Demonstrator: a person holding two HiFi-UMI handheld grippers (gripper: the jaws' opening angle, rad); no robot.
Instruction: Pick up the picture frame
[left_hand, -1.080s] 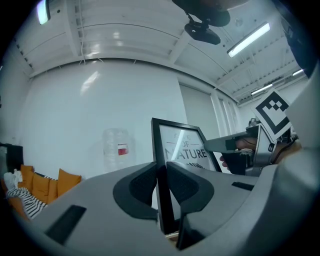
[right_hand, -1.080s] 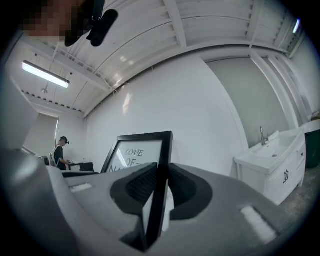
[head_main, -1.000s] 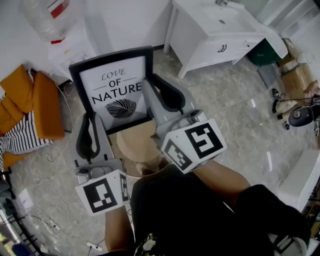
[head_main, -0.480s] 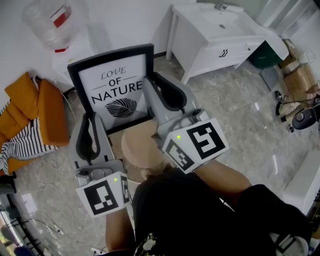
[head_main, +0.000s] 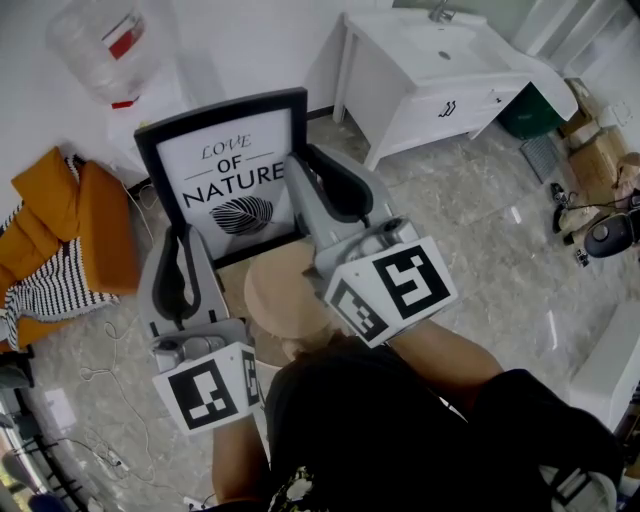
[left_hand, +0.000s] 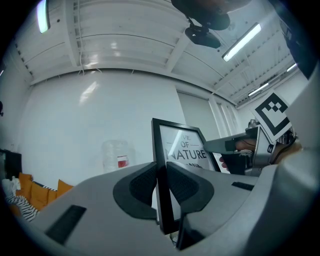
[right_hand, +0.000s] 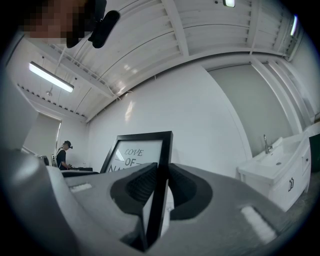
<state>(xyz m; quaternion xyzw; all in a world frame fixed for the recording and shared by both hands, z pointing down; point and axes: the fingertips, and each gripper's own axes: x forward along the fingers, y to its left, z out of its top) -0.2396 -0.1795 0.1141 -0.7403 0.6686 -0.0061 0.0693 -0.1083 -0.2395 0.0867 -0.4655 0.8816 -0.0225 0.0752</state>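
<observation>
You have one picture frame (head_main: 225, 170) before you and two grippers: one left gripper (head_main: 182, 240), one right gripper (head_main: 305, 165), each carrying one marker cube. Count one round wooden stool (head_main: 280, 295), one clear water jug (head_main: 105, 50), one white sink cabinet (head_main: 440, 70), two orange cushions (head_main: 70, 220), one striped cloth (head_main: 45, 290), and what may be two cardboard boxes (head_main: 590, 150)

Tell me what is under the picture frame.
A round tan wooden top and grey stone floor show below the picture frame. The top's base and whatever lies directly behind the frame are covered.
</observation>
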